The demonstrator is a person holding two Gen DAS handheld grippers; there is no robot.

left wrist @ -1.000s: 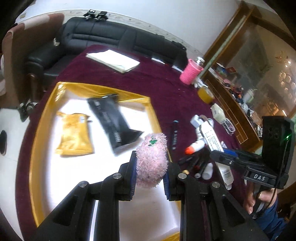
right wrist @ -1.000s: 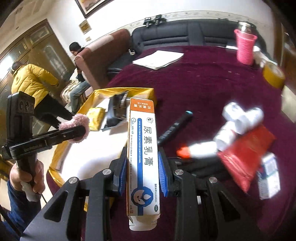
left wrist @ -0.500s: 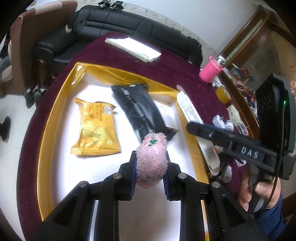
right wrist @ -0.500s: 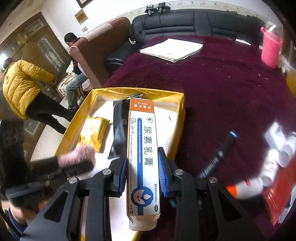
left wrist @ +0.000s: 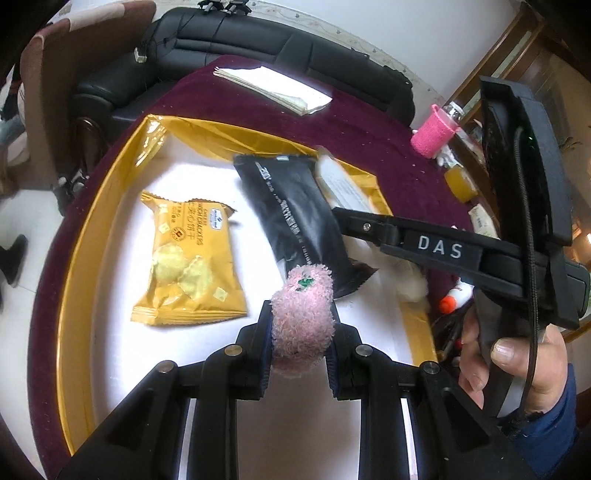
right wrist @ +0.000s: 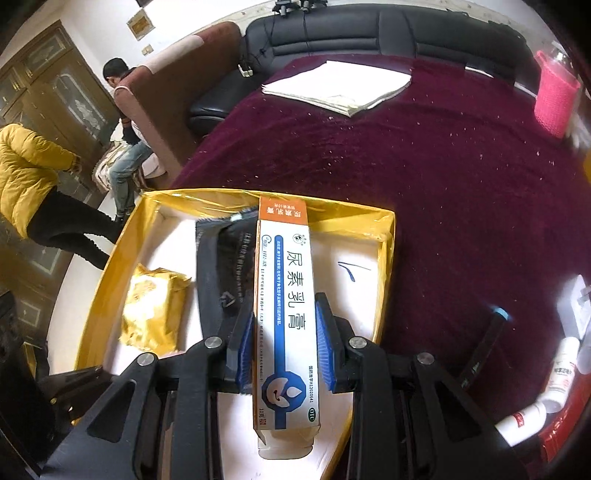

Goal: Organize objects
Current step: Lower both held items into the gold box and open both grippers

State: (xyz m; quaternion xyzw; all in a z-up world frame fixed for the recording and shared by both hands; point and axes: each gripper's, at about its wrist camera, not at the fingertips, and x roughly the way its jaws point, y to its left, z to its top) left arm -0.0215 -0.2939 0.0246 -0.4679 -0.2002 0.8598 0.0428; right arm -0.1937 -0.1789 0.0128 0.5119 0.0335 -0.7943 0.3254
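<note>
Left claw [left wrist: 300, 341] clamped on pink fuzzy toy [left wrist: 303, 317], blue pads pressed into both flanks, green mark on toy's far end. Held above white floor of gold-walled tray [left wrist: 88, 236]. Ahead and to the left of that claw, yellow cracker packet [left wrist: 188, 258] flat on the tray floor; straight ahead, black snack pouch [left wrist: 295, 221] lying lengthwise, near end just beyond the toy. Right of the pouch, right claw [right wrist: 284, 332] reaching in over the tray's right wall, gripping long white-and-blue ointment box [right wrist: 284, 314] lengthwise between blue pads, orange end pointing away, near end jutting back past the fingers [right wrist: 327, 343]. Same box seen from left wrist view as pale blurred slab [left wrist: 343, 184] beside the pouch, under the black arm marked DAS. Could not tell whether box touched the tray floor. Black pen stroke on white floor, right of box. Person's right hand [left wrist: 517, 369] wrapped on the handle, blue sleeve. Tray on counter [right wrist: 461, 184] covered in maroon cloth. Off to the right of the right claw, outside the tray: black pen with blue cap [right wrist: 487, 339], white bottles [right wrist: 561, 373], something red at frame edge. Farther across the counter, folded white papers [right wrist: 340, 86], pink knitted sleeve on a bottle [right wrist: 554, 99]. Black sofa [right wrist: 388, 33] beyond.
</note>
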